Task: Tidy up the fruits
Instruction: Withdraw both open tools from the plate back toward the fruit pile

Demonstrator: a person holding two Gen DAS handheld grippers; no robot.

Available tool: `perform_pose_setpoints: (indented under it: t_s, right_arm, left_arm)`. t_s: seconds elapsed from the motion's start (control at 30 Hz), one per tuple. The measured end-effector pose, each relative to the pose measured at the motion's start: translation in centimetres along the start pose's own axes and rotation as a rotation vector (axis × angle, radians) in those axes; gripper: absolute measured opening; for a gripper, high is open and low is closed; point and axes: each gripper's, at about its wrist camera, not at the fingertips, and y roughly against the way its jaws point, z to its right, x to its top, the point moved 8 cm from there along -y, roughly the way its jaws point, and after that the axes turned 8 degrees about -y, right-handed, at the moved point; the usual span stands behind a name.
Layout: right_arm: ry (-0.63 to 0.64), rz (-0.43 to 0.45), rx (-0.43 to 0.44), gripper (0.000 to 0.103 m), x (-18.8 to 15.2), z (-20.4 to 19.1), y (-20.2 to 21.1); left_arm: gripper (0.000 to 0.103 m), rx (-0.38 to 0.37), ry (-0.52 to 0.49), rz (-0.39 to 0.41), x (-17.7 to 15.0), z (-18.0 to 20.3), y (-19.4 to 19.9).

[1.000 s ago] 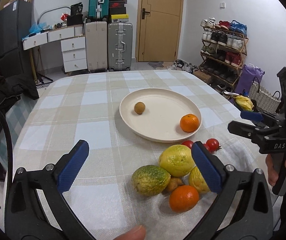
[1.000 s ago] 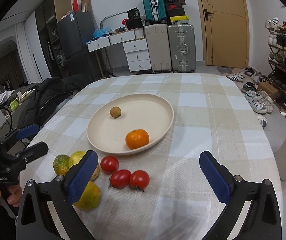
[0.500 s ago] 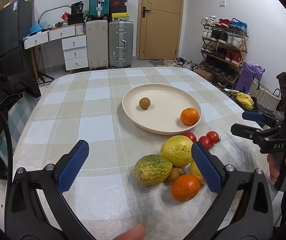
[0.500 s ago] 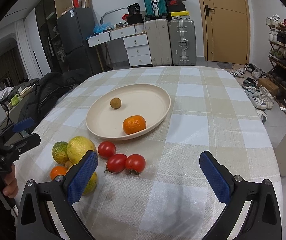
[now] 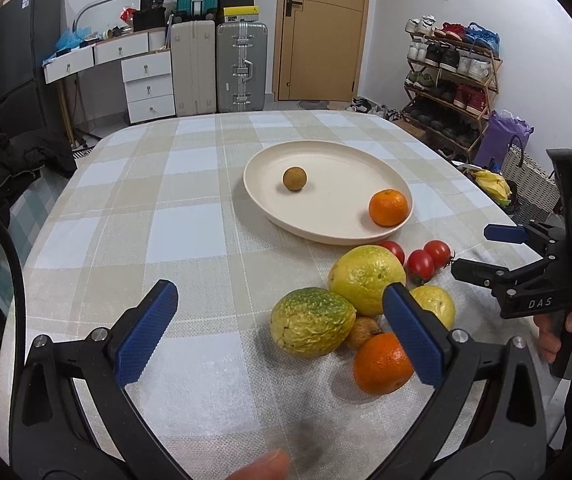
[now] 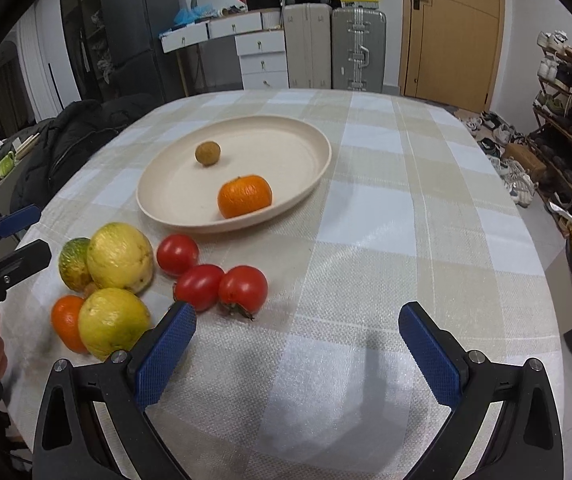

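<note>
Left gripper [image 5: 281, 330] pulled back, jaws apparently unchanged

Room's evenly lit, bright overhead light, no harsh glare. My right gripper [image 6: 296, 344] throws a soft grey shadow on the tablecloth [image 6: 386, 240] just ahead. Heavy fisheye bend w/ black corners; a blurry fingertip [image 5: 261, 466] at bottom edge, left view.

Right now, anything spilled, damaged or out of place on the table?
Nothing spilled or visibly damaged. The plate holds only one orange and a small brown fruit; the remaining fruit sits loose on the tablecloth beside it.
</note>
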Motion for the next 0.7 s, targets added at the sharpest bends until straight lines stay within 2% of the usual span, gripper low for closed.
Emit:
perform_pose_setpoints:
  t_s: [0.53,0.7]
  right_arm:
    - [-0.006,-0.072,-0.099,0.103,-0.1,0.5,-2.6]
    - [0.004,-0.074,-0.098,0.103,0.1,0.1,-2.9]
  left_arm:
    - [0.102,0.012,-0.007,-0.053,-0.9,-0.3,-2.1]
    - [0.102,0.012,-0.007,-0.055,-0.9,-0.3,-2.2]
